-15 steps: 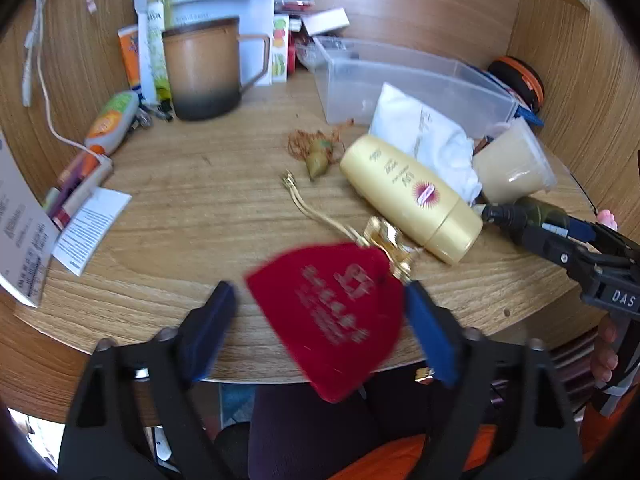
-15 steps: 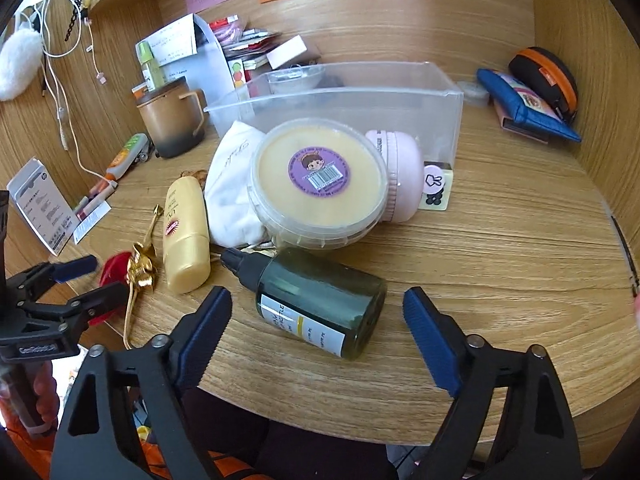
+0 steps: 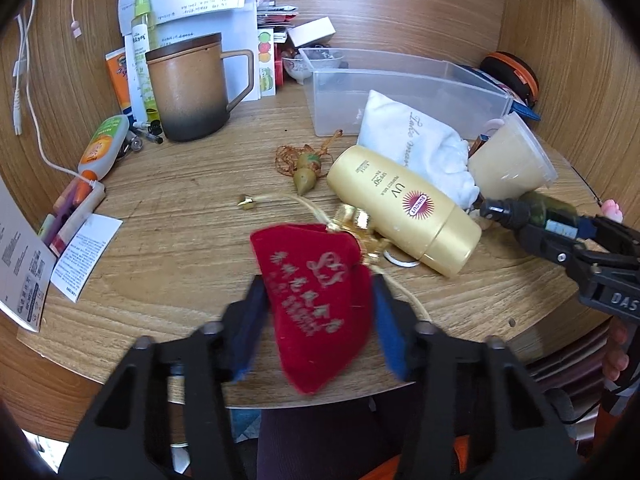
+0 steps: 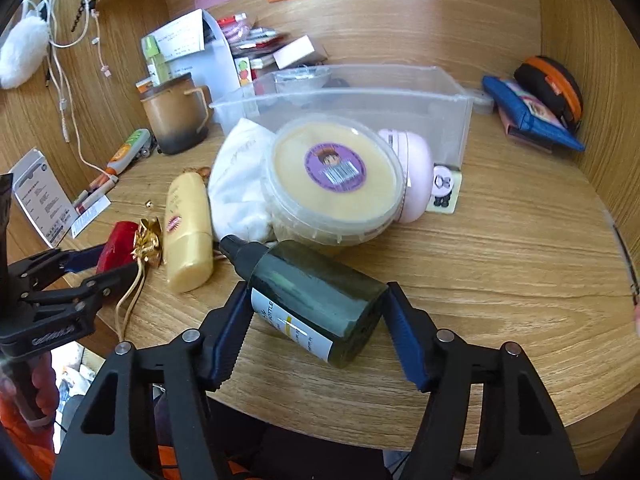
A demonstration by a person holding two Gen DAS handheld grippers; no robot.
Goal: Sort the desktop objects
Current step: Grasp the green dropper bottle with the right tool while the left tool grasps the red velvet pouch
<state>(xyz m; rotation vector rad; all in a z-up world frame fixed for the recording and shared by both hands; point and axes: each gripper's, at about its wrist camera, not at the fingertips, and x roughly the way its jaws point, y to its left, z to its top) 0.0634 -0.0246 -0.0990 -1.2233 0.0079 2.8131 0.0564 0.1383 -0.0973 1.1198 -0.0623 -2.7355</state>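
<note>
A red velvet pouch with gold lettering and a gold cord lies at the desk's front edge. My left gripper has its blue pads pressed on both sides of the pouch; it also shows in the right wrist view. A dark green spray bottle lies on its side. My right gripper has closed its pads against the bottle's base; it also shows in the left wrist view. A gold sunscreen bottle, a white cloth bag and a lidded tub lie between them.
A clear plastic bin stands behind the pile, a brown mug at the back left. Papers, pens and a glue tube line the left edge. A pink jar, blue pouch and black-orange case sit at the right.
Both grippers have closed: the left pads now pinch the red pouch, the right pads have moved forward and closed on the green bottle.
</note>
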